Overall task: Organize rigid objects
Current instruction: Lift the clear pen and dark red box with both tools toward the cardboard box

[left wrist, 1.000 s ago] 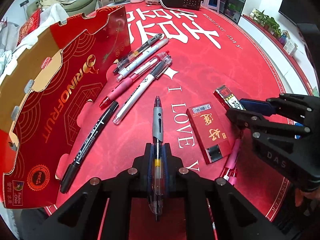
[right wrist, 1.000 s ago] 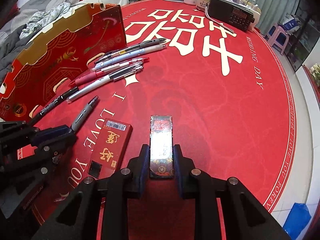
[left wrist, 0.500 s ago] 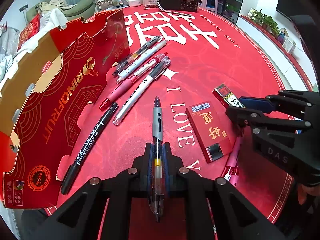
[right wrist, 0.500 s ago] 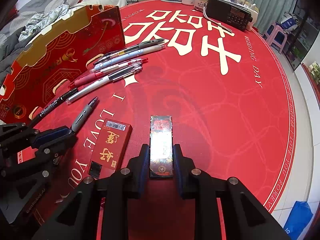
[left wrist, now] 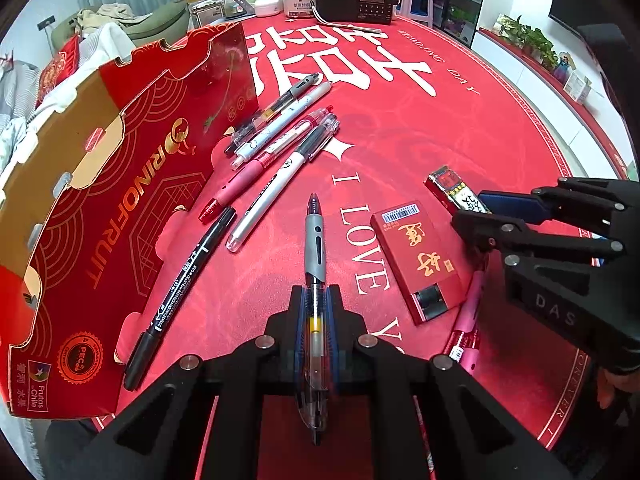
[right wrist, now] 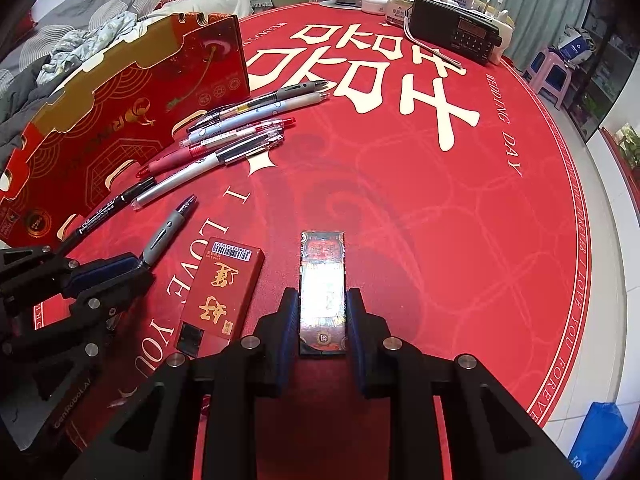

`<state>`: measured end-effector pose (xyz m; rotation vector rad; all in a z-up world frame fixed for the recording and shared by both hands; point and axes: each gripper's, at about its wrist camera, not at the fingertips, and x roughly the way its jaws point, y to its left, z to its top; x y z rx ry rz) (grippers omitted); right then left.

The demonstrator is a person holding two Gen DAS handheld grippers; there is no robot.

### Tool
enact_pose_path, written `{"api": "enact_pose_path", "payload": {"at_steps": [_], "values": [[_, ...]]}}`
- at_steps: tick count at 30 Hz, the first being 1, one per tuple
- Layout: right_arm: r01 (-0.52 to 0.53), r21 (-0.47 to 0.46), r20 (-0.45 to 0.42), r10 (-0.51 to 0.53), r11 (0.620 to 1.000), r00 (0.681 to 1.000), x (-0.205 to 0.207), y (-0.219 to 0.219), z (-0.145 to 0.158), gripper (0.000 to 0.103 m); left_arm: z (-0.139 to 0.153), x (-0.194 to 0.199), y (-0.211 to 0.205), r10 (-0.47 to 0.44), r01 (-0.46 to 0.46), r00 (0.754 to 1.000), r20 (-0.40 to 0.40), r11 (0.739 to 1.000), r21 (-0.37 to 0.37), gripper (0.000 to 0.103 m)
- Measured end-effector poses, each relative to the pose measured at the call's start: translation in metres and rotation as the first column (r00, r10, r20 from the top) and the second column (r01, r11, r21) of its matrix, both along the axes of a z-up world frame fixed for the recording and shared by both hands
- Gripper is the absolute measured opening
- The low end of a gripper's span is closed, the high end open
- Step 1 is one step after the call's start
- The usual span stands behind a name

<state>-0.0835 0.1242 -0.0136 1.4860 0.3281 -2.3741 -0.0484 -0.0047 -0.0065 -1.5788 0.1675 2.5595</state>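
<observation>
Pens (left wrist: 280, 136) mostly grouped beside box (left wrist: 132, 184); my left gripper (left wrist: 316, 320) clamps grey pen (left wrist: 315, 240), right gripper (right wrist: 322, 312) grips narrow packet (right wrist: 322, 280); both unplaced.

red box (left wrist: 120, 200) blocks left, tablecloth (right wrist: 440, 220) free right

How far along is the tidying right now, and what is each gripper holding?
Done: a row of pens already lies beside the red cardboard tray. In hand: the left gripper is shut on a grey-grip pen; the right gripper grips a narrow dark box. Left: the red box, the pink pen and the black marker lie loose on the tablecloth.
</observation>
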Motion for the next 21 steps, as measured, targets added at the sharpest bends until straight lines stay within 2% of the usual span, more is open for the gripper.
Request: {"api": "enact_pose_path", "payload": {"at_steps": [9,14,21], "values": [[0.015,-0.032,0.041,-0.014,0.999,0.999,-0.003,0.001,0.002,0.025,0.002,0.002,-0.002,0.008,-0.008,1.0,-0.01,1.0,-0.003,0.01],[-0.006,-0.035,0.029,0.007,0.999,1.0,0.006,-0.006,0.005,0.025,0.012,0.005,-0.002,0.005,-0.005,0.999,-0.047,1.0,-0.006,0.01],[-0.045,-0.063,-0.011,0.044,0.997,0.999,0.021,-0.02,0.02,0.025,0.02,0.008,-0.005,0.018,-0.018,0.998,-0.059,1.0,0.005,0.01]]}}
